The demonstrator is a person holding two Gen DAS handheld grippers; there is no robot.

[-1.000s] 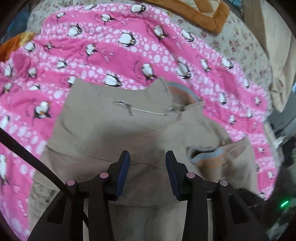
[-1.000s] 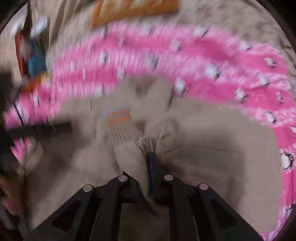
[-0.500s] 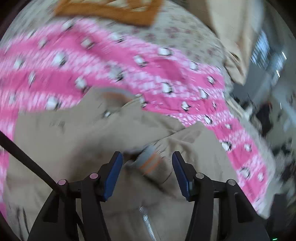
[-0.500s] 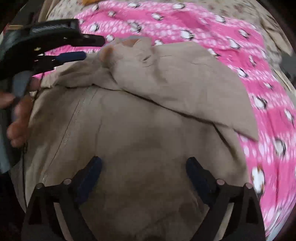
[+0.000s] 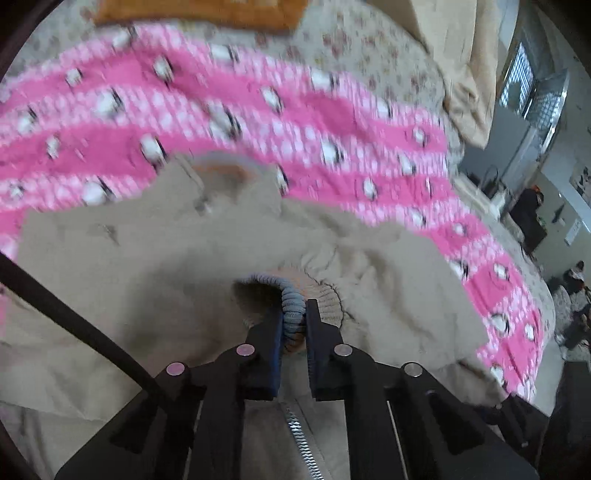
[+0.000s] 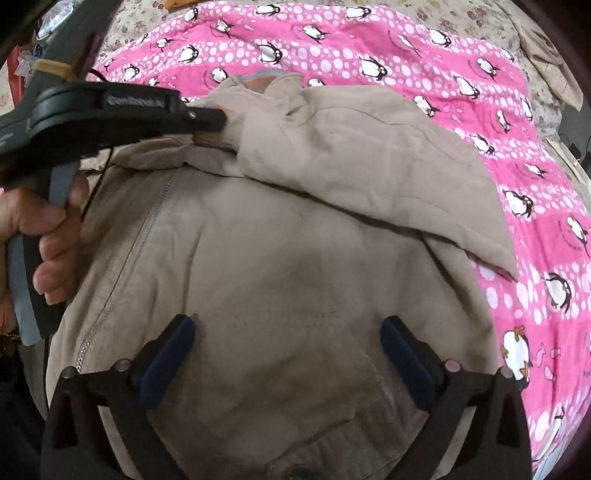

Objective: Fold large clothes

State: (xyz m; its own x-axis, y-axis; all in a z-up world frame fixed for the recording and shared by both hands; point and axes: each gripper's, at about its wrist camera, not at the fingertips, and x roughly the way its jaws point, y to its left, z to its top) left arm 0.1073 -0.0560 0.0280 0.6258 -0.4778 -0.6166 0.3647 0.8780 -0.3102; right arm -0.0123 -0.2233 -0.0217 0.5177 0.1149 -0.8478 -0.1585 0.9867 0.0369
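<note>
A beige zip jacket [image 6: 288,229] lies on a pink penguin blanket [image 6: 461,92]; it also shows in the left wrist view [image 5: 147,266]. One sleeve [image 6: 369,162] is folded across the jacket's body. My left gripper [image 5: 293,321] is shut on the sleeve's ribbed grey and orange cuff [image 5: 291,295]. In the right wrist view the left gripper [image 6: 218,120] holds the cuff near the collar [image 6: 266,79]. My right gripper [image 6: 284,339] is open wide and empty, low over the jacket's lower front. The zip [image 6: 147,229] runs down the left side.
The blanket [image 5: 295,110] covers a floral bedsheet [image 5: 351,40]. An orange cloth [image 5: 199,14] lies at the far edge. A beige curtain [image 5: 461,66] hangs at the right, with room furniture [image 5: 528,218] beyond the bed. A hand [image 6: 48,236] holds the left gripper's handle.
My right gripper let go of the sleeve cuff, opened wide and drew back over the jacket's lower front. My left gripper moved onto the cuff and closed on it.
</note>
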